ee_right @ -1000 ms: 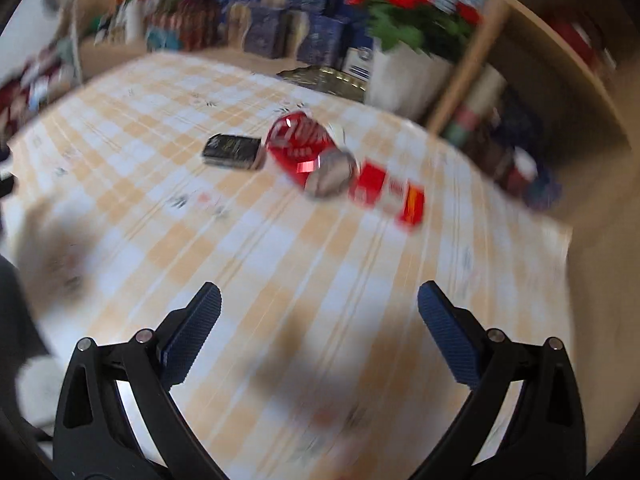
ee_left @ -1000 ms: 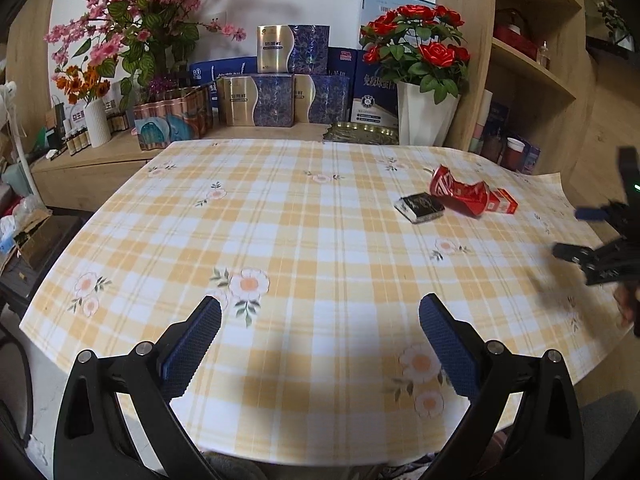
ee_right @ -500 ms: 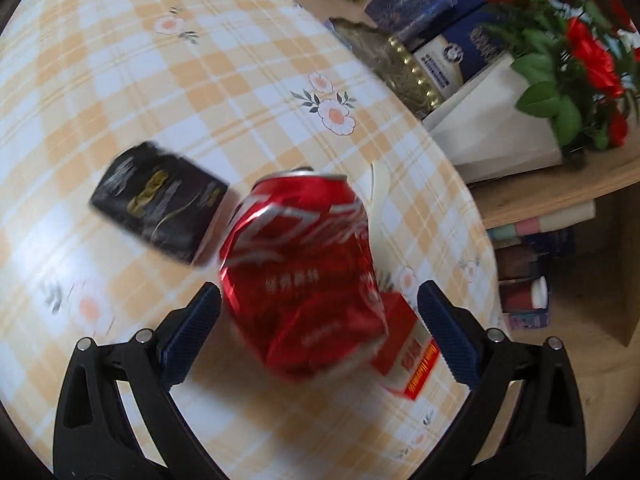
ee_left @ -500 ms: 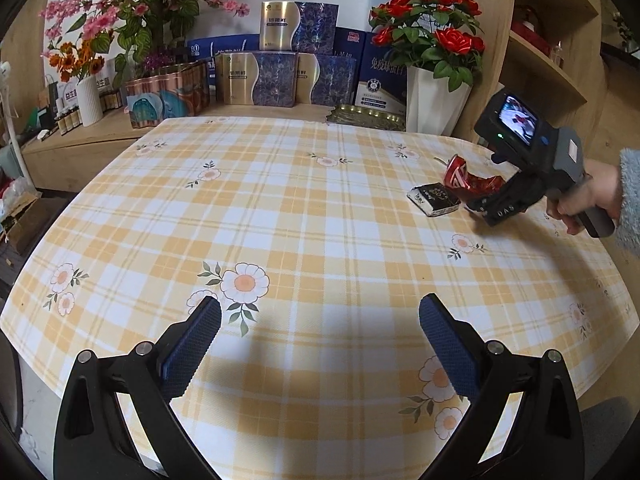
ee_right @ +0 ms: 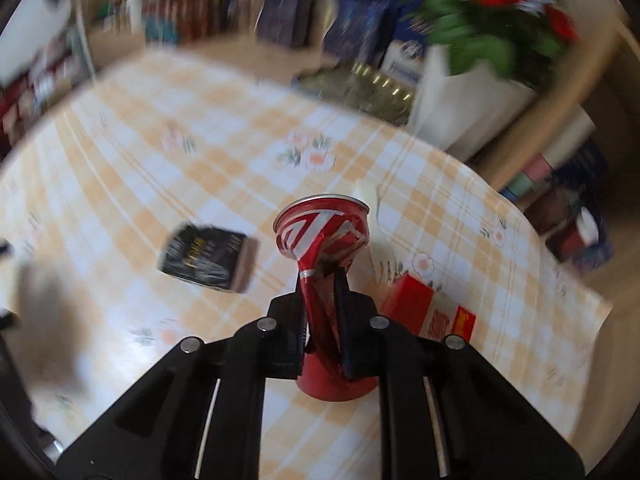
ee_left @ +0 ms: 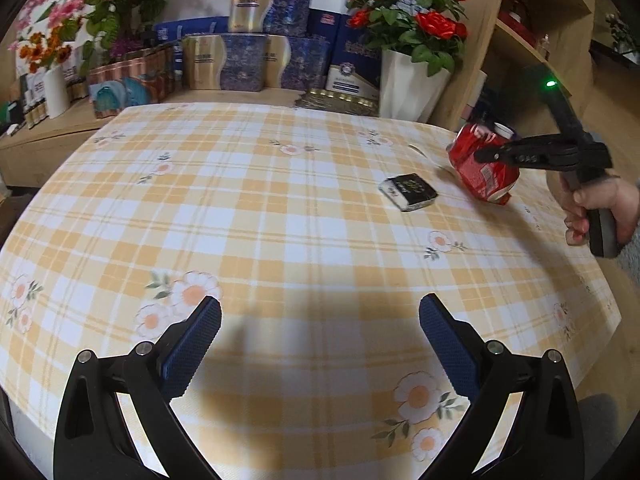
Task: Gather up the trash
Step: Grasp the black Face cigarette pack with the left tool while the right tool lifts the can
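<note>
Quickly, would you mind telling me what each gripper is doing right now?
Left gripper: open, holding nothing.
Right gripper: jaws closing on the red can, squeezing it between them.

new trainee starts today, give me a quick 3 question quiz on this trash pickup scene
1. True or false: the left gripper holds the black packet.
2. Which item is squeezed between the fingers of the right gripper? A) red can B) black packet C) red carton
3. Fill in: the red carton lies on the checked ____, beside the can.

Key
1. False. Its jaws stand wide apart over bare tablecloth, with nothing between them; the packet lies farther off.
2. A. The jaws are closing on the red can, whose middle is crushed between them.
3. tablecloth.
</note>
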